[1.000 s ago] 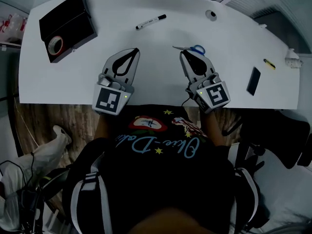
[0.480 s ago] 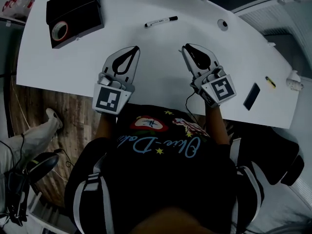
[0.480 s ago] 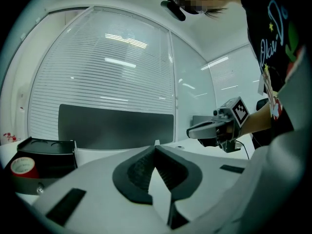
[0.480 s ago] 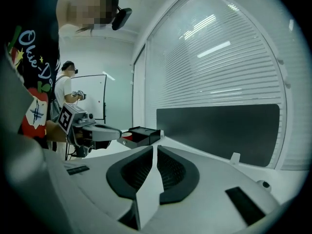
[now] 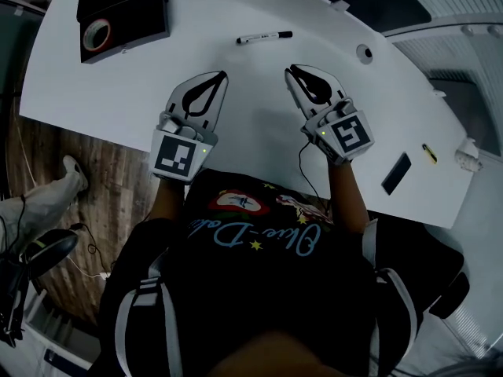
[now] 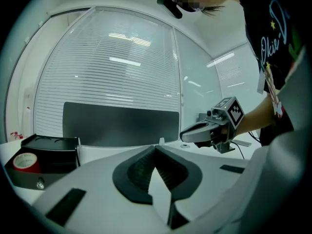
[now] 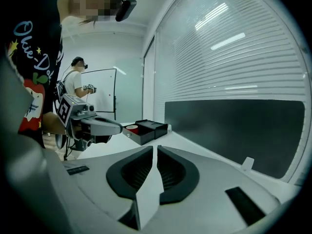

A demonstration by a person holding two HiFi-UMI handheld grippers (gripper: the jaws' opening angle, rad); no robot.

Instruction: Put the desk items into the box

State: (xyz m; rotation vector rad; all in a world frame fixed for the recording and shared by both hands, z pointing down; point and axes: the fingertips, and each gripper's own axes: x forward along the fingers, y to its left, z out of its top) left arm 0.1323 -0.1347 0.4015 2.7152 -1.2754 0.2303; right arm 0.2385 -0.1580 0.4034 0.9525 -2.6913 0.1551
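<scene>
Since a second ago the right gripper (image 5: 289,70) has swung left, so its tips now lie near those of the left gripper (image 5: 223,75). Its fingers have just opened to a narrow slit with nothing between them, while the left fingers meet at the tips, empty. Bare table (image 5: 118,85) lies open ahead of both, with the marker (image 5: 265,36) just beyond them and the box (image 5: 137,10), tape (image 5: 97,34) inside, at the far left corner. Both grippers reach in low over the near edge, pointing far and leaning toward each other.
</scene>
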